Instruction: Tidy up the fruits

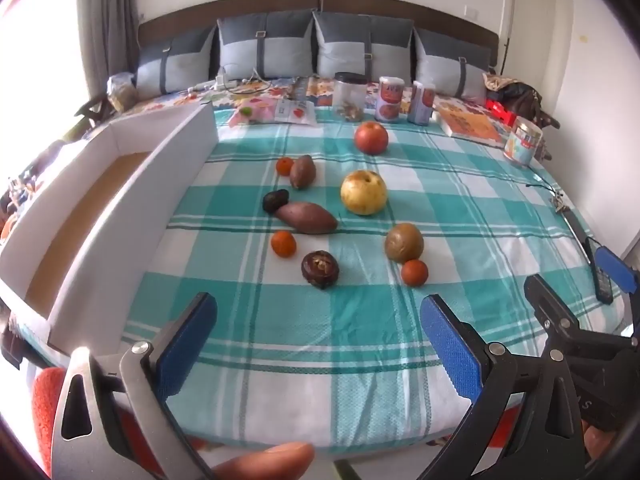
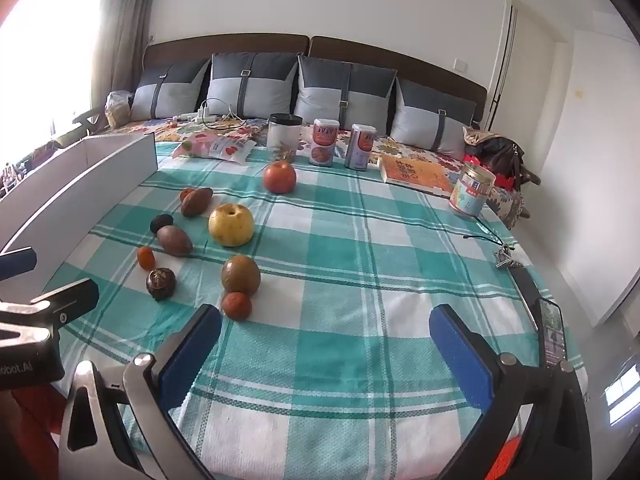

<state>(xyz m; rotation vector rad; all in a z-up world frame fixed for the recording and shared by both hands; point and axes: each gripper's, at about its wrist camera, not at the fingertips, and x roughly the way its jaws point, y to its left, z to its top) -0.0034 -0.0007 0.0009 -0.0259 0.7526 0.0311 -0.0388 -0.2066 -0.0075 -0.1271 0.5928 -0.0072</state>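
Fruits lie scattered on a teal-and-white checked cloth (image 1: 360, 320) spread over a bed, just right of a white box (image 1: 132, 216) with a brown floor that stands open-topped along the cloth's left edge. Farthest back sits a red apple (image 1: 371, 138), and nearer a yellow pear (image 1: 363, 192). To their left a small orange (image 1: 284, 166) touches a brown oval fruit (image 1: 303, 171); below these a dark wrinkled fruit (image 1: 275, 201) lies against a reddish sweet potato (image 1: 307, 218). Nearer the cameras are a second orange (image 1: 283, 243), a dark round fruit (image 1: 320, 269), and a greenish-brown fruit (image 1: 404, 243) with a third orange (image 1: 415, 272) touching it. The left gripper (image 1: 316, 320) hovers above the near cloth with its blue pads spread wide and nothing between them. The right gripper (image 2: 326, 340) is likewise wide open and empty, with the third orange just beyond its left pad. Jars and cans stand behind the fruit, before grey pillows (image 1: 266, 46).
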